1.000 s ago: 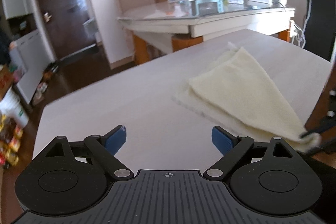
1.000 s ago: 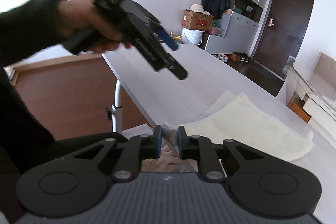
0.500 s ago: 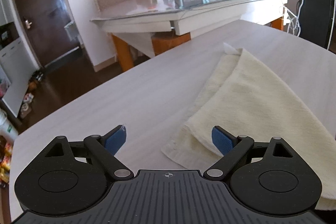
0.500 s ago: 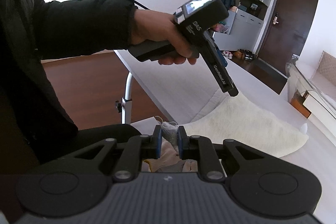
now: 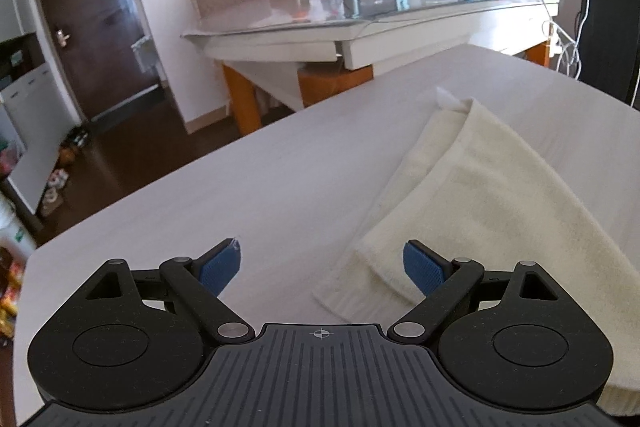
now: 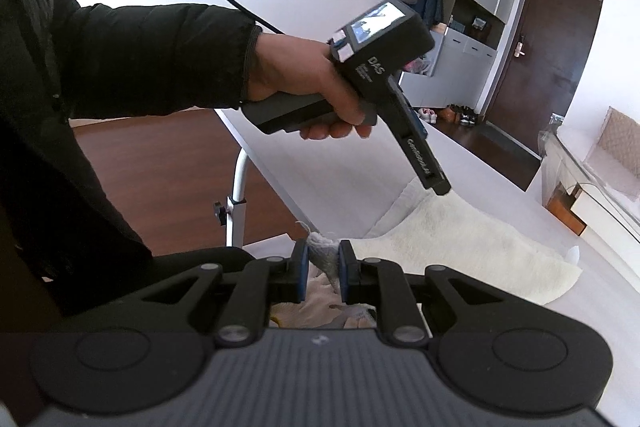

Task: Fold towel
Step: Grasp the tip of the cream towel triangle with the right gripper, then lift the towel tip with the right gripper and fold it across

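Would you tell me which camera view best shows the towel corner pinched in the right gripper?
The right wrist view: the right gripper is shut on the cream terry towel corner. The left wrist view shows only the towel's folded layers, not that corner.

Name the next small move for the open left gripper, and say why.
Probably ease the left gripper down and right onto the towel's near corner, then close. Its jaws stand wide open and empty just above that corner, while the right gripper already pinches the other near corner, so a matching grip seems needed before folding.
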A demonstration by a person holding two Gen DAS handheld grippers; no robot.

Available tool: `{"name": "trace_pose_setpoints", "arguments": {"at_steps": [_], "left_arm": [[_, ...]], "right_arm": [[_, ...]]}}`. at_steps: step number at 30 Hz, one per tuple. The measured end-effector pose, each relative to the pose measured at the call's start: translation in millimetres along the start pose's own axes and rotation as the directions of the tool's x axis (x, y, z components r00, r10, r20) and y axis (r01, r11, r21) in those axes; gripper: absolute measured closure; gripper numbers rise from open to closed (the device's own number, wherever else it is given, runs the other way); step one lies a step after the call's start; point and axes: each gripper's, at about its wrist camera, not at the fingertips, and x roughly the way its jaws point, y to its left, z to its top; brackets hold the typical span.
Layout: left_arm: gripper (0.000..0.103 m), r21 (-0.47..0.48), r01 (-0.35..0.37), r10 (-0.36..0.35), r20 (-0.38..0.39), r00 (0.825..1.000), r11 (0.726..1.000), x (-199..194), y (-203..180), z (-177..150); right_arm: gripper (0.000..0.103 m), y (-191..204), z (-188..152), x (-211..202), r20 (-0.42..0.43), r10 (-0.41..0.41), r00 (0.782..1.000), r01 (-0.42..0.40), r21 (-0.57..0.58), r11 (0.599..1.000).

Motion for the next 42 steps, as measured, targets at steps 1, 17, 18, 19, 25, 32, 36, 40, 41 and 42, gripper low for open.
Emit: {"name": "trace_pose_setpoints", "arguments": {"at_steps": [1, 17, 18, 19, 25, 32, 36, 40, 41, 42], "left_arm": [[0.011, 0.015, 0.001, -0.001, -0.015, 1.000, 1.000, 3, -2, 0], [0.011, 0.056, 0.036, -0.032, -0.072, 0.997, 0.998, 3, 3, -10], [0.010, 0.058, 0.043, -0.038, -0.076, 0.996, 0.997, 3, 4, -10], [0.009, 0.061, 0.045, -0.041, -0.077, 0.996, 0.997, 3, 5, -10], [0.010, 0.028, 0.082, -0.080, -0.086, 0.993, 0.996, 4, 14, -13], [0.010, 0.025, 0.080, -0.078, -0.058, 0.995, 0.996, 2, 21, -15], [0.009, 0.011, 0.087, -0.086, -0.061, 0.994, 0.996, 6, 27, -16], [0.009, 0.035, 0.089, -0.087, -0.068, 0.994, 0.995, 4, 26, -16], [0.009, 0.040, 0.091, -0.088, -0.071, 0.994, 0.995, 3, 27, -16], [0.009, 0.045, 0.093, -0.090, -0.075, 0.993, 0.995, 3, 27, -17]], "right_arm": [[0.086, 0, 0, -1, 0.001, 0.001, 1.000, -0.001, -0.001, 1.000], [0.086, -5, 8, -15, 0.008, 0.025, 1.000, -0.024, -0.007, 1.000], [0.087, -7, 8, -16, 0.006, 0.024, 1.000, -0.024, -0.007, 1.000], [0.087, -9, 8, -17, 0.004, 0.025, 1.000, -0.025, -0.006, 1.000], [0.087, -22, 12, -19, -0.001, 0.029, 1.000, -0.029, -0.009, 1.000], [0.087, -37, 17, -20, -0.016, 0.039, 0.999, -0.039, -0.029, 0.999], [0.087, -40, 20, -20, -0.024, 0.046, 0.999, -0.047, -0.042, 0.998], [0.087, -46, 21, -23, -0.026, 0.037, 0.999, -0.038, -0.042, 0.998], [0.087, -48, 22, -25, -0.025, 0.034, 0.999, -0.035, -0.041, 0.999], [0.087, -50, 22, -26, -0.024, 0.032, 0.999, -0.033, -0.040, 0.999]]}}
